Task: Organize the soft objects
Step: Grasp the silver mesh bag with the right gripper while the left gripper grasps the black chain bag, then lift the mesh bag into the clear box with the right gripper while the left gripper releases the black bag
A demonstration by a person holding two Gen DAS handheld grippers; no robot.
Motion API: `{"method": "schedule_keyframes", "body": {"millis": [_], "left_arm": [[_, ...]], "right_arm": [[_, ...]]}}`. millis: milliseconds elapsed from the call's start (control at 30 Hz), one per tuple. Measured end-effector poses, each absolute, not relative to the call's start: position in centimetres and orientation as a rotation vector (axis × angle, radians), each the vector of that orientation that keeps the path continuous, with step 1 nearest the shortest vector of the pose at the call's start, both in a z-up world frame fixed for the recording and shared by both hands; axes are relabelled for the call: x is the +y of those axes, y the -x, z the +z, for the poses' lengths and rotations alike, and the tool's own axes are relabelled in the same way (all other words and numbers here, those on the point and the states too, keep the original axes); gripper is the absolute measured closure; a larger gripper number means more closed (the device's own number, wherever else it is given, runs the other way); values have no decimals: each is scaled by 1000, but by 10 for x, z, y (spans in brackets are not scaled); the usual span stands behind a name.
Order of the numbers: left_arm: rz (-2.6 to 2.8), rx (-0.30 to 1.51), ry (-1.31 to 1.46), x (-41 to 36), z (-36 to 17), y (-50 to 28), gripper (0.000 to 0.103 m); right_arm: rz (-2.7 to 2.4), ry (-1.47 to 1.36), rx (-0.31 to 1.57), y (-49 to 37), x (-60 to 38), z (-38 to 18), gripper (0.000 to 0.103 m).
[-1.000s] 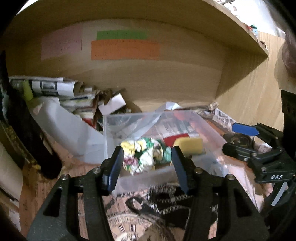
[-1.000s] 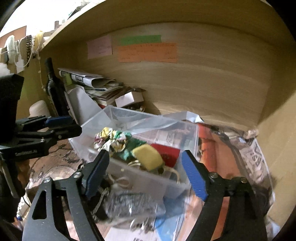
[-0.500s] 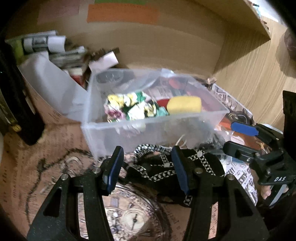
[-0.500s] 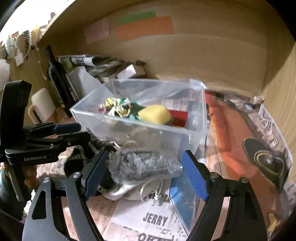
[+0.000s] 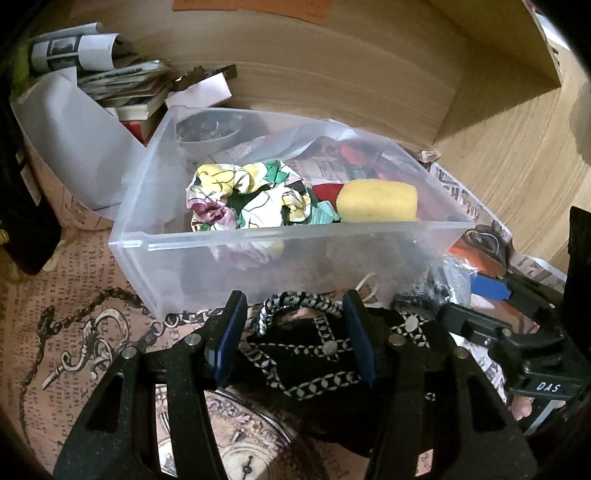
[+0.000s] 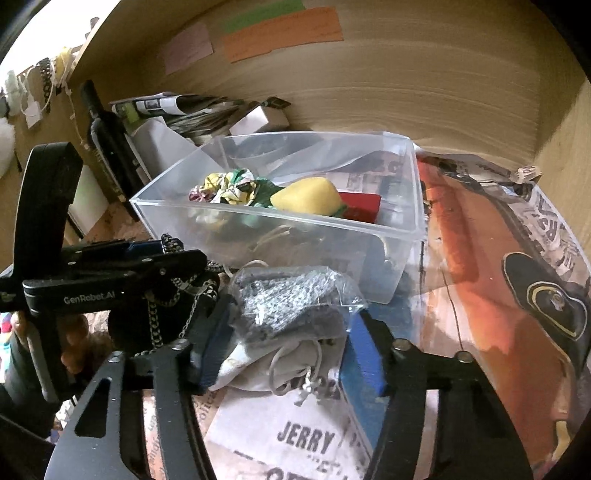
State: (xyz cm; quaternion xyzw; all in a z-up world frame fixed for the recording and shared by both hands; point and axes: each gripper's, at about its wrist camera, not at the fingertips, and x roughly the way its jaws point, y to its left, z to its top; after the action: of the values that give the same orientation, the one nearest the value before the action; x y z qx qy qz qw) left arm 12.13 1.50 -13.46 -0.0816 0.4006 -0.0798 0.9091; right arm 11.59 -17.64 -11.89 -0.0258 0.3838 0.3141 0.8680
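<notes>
A clear plastic bin [image 5: 295,254] [image 6: 402,236] holds a crumpled floral cloth [image 5: 251,199] [image 6: 229,188], a yellow sponge [image 5: 376,201] [image 6: 304,194] and a red item [image 6: 360,206]. My left gripper [image 5: 291,332] is open, its fingers either side of a black cloth with black-and-white braided trim [image 5: 314,358] in front of the bin. My right gripper [image 6: 284,343] is open around a grey knit item in a clear bag [image 6: 288,302], which lies on a white drawstring pouch [image 6: 280,369]. The left gripper also shows in the right wrist view [image 6: 155,254].
The wooden alcove back wall [image 6: 369,85] carries coloured paper notes [image 6: 280,33]. Stacked books and rolled papers [image 5: 110,81] and a dark bottle [image 6: 107,140] stand at the back left. Printed newspaper [image 6: 498,258] covers the surface. A wooden side wall [image 5: 517,147] rises on the right.
Both grippers have dropped lower in front of the bin. The left fingers now straddle the black trimmed cloth, and the right fingers have narrowed around the bagged grey knit.
</notes>
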Motion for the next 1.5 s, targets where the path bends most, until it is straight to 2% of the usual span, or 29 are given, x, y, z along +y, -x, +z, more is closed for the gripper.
{"method": "schedule_keyframes", "body": {"millis": [67, 233, 700, 833, 1033, 1100, 1267, 1500], "left_arm": [[-174, 821, 163, 14, -134, -120, 61], [-184, 809, 147, 9, -133, -116, 70], [-181, 686, 146, 16, -96, -82, 71], [-184, 632, 151, 19, -78, -76, 71], [-180, 572, 148, 21, -59, -73, 71], [-180, 568, 150, 23, -57, -72, 71], [-174, 577, 158, 26, -59, -69, 71], [-166, 604, 175, 27, -70, -66, 71]], "right_arm": [[659, 51, 800, -115, -176, -118, 57], [662, 46, 782, -109, -177, -113, 65], [638, 20, 668, -88, -195, -76, 74], [636, 11, 625, -85, -201, -61, 88], [603, 30, 613, -88, -204, -57, 88], [589, 27, 651, -89, -207, -63, 85], [527, 50, 696, -81, -221, -77, 47], [467, 87, 826, -73, -232, -117, 46]]}}
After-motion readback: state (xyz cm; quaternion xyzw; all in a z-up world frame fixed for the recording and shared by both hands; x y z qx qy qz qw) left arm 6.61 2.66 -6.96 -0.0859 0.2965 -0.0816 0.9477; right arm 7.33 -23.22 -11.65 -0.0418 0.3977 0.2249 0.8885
